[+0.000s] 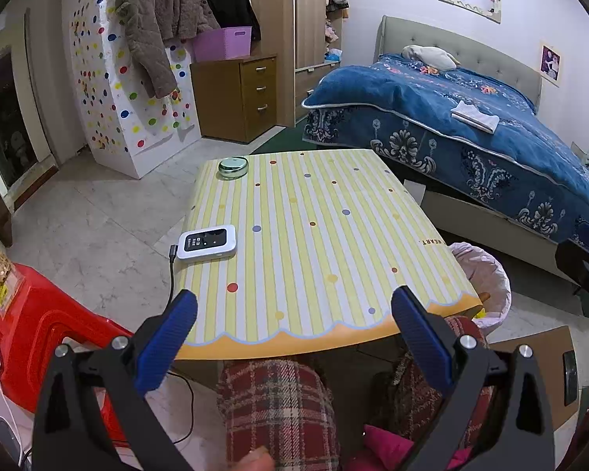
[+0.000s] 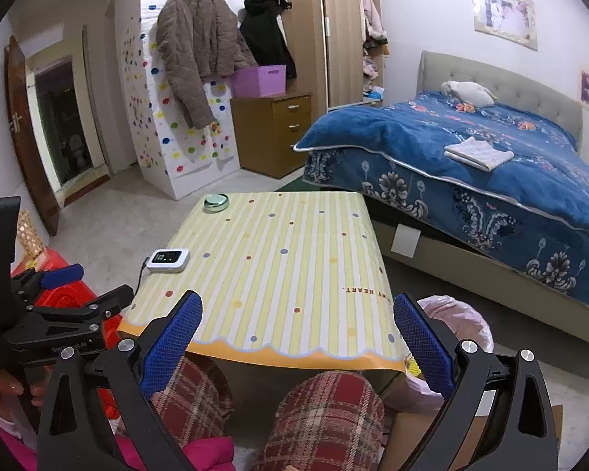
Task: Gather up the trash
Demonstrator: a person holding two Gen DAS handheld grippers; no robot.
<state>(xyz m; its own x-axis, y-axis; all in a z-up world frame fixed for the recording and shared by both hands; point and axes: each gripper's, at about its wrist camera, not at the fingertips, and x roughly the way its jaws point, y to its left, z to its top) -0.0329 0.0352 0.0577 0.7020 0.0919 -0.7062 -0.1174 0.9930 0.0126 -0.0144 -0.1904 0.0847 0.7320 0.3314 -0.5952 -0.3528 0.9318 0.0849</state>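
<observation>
Plaid-trousered knees [image 1: 278, 400] sit closest, under the near edge of a small table with a yellow-and-white striped, dotted cover [image 1: 314, 235]. Both pairs of tongs stand wide apart and hold nothing: the left gripper [image 1: 294, 302] and the right gripper [image 2: 296, 306], each with blue-padded fingers [image 2: 176, 337], hover over that near edge. No loose trash shows on the tabletop. The trash bin lined with a pale pink bag [image 1: 487, 278] stands on the floor just beside the table's right near corner; something yellow lies inside it, too small to make out. Only the right wrist view shows the left gripper from the side, gripped by a hand [image 2: 0, 388]. On the table lie a white pocket device with a dark screen and cable [image 1: 207, 241] and, at the far left corner, a round green tin [image 1: 233, 166]. Beyond stands a bed under a blue floral blanket [image 1: 471, 117].
</observation>
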